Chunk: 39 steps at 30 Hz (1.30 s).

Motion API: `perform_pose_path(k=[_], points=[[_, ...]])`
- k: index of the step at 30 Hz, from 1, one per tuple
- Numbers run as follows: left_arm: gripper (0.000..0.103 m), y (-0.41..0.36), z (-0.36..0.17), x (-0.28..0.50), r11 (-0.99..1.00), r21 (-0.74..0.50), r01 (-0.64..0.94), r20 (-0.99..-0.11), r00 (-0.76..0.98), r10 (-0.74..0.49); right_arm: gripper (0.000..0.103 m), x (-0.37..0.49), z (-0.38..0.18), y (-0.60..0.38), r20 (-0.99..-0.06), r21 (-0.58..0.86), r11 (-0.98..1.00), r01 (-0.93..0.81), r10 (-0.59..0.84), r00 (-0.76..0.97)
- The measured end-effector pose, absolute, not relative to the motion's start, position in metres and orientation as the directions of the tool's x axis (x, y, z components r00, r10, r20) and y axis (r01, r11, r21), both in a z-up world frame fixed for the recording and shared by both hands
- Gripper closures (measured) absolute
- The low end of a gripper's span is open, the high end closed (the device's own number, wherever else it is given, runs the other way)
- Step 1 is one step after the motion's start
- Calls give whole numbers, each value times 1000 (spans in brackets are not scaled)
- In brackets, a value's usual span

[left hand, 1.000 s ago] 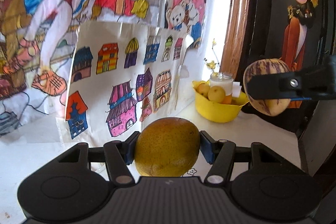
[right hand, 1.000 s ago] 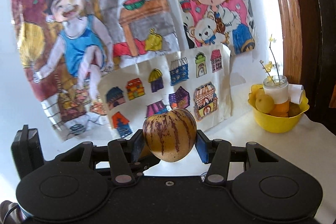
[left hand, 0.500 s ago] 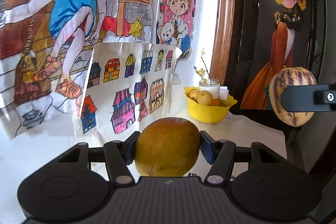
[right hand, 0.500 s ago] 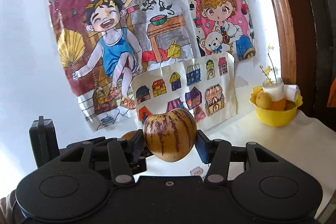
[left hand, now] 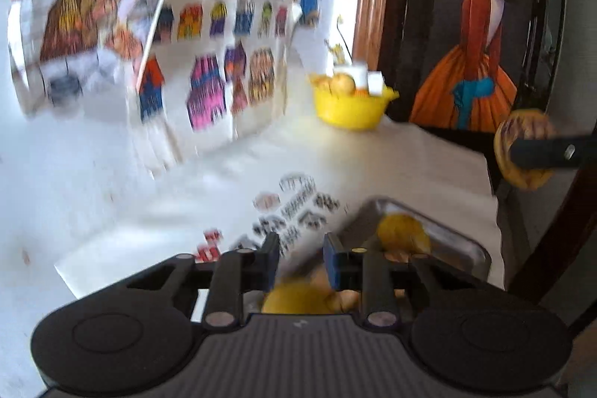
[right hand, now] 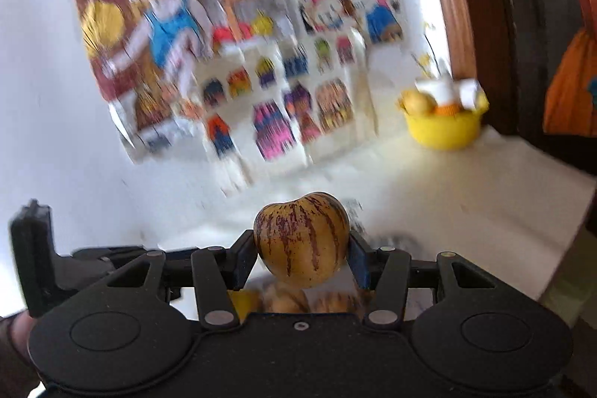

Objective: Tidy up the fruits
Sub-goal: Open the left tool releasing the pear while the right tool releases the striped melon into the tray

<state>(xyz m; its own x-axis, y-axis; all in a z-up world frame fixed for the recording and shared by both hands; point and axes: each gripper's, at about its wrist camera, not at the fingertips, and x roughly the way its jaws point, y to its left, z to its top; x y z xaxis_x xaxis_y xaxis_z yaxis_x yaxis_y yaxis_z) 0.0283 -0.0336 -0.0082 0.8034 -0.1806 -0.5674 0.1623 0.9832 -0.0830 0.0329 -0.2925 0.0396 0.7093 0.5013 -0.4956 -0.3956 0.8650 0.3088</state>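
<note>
The left gripper (left hand: 297,260) is closed down with nothing between its pads; the two blue pads stand close together, with only a narrow gap between them. Just under and behind the pads a yellow fruit (left hand: 298,297) shows, blurred, and it is not gripped. To the right of the fingers lies a grey tray (left hand: 481,258) with a raised rim. Another yellow fruit (left hand: 403,234) sits inside it, and some paler fruits are near, but they are too blurred to tell apart. The tray rests on a white table (left hand: 410,166). On the table in front of the gripper there is a printed paper (left hand: 298,207), its marks smeared.

The right gripper (right hand: 302,258) holds a striped fruit (right hand: 301,237), yellow with dark purple streaks. Both pads press on its sides, and the jaws stand partly open around it. Below the fruit, some more fruits show dimly, one yellow and others striped. In the left view the same striped fruit (left hand: 522,152) hangs at the right edge, above the table edge and well apart from the tray.

Farther away, a yellow bowl (right hand: 442,129) stands at the back corner of the table with fruits and a white jar inside. Coloured drawings (right hand: 238,36) hang on the white wall behind. A dark painting (left hand: 481,25) of a figure in an orange dress stands at the right.
</note>
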Motion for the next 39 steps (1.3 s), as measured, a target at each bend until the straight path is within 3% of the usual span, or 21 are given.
perform_pose_path(k=[1, 3, 5, 7, 15, 23, 28, 30, 31, 39], points=[[74, -36, -17, 29, 983, -84, 164, -572, 800, -182, 50, 33, 27, -291, -513, 314, 868, -386, 497, 700], [88, -48, -53, 40, 986, -25, 163, -636, 759, -141, 50, 35, -5, -282, -554, 313, 874, -371, 486, 676], [97, -48, -73, 44, 996, 0, 93, -624, 778, -73, 50, 37, -37, -273, -600, 350, 864, -361, 503, 622], [92, -38, -81, 47, 993, -70, 90, -659, 744, -114, 50, 29, -51, -266, -622, 318, 871, -375, 490, 611], [91, -36, -79, 37, 991, -44, 124, -625, 771, -124, 48, 35, -73, -260, -661, 279, 892, -356, 447, 603], [65, -35, -71, 36, 990, -83, 111, -602, 787, -139, 44, 35, -75, -264, -658, 288, 893, -346, 447, 606], [58, -33, -66, 36, 990, -92, 111, -589, 795, -144, 37, 31, -65, -268, -635, 298, 896, -330, 444, 632], [41, -33, -64, 35, 989, -96, 110, -582, 800, -146, 31, 29, -60, -268, -621, 293, 897, -331, 442, 647], [38, -32, -62, 33, 990, -96, 106, -572, 808, -142, 28, 28, -57, -268, -614, 287, 899, -330, 437, 657], [30, -32, -52, 34, 989, -107, 100, -565, 812, -143, 19, 26, -44, -268, -580, 297, 898, -324, 439, 686]])
